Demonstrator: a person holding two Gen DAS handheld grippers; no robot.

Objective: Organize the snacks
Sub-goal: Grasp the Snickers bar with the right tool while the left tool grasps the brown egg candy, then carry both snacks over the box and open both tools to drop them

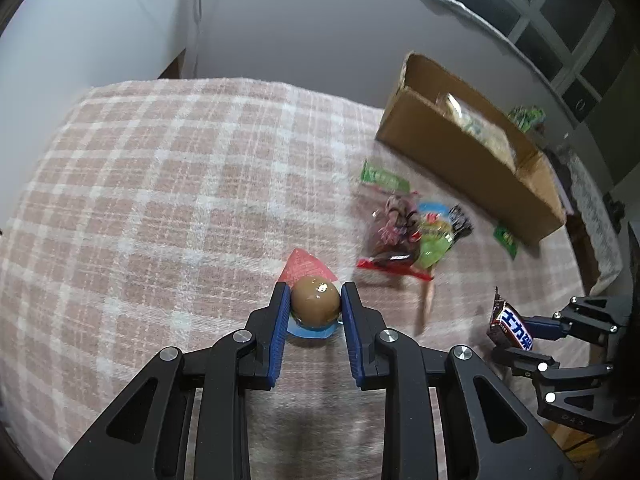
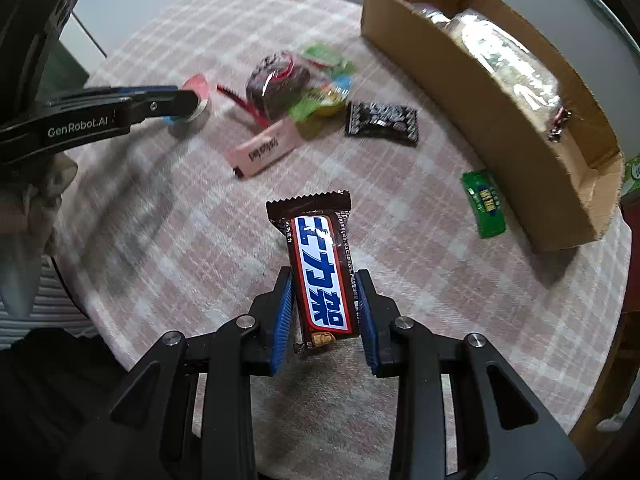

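Both jaws gripping snacks

The left gripper (image 1: 315, 300) is clamped on a brown egg-shaped snack (image 1: 315, 300) on the checked tabletop (image 1: 160, 184). The right gripper (image 2: 325, 308) pinches a chocolate bar (image 2: 320, 268), long axis pointing away along its fingers, toward the cardboard box (image 2: 520, 128)

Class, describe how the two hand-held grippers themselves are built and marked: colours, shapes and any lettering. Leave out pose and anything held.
Both are alike. The left hand-held gripper has matte black angular linkage arms with triangular cut-outs, round silver pivot bolts, and blue ribbed pads lining its two fingers. The right hand-held gripper matches it. Seen side-on from the right wrist, the left one carries white "GenRobot.AI" lettering. No cables or sleeves are clearly visible.
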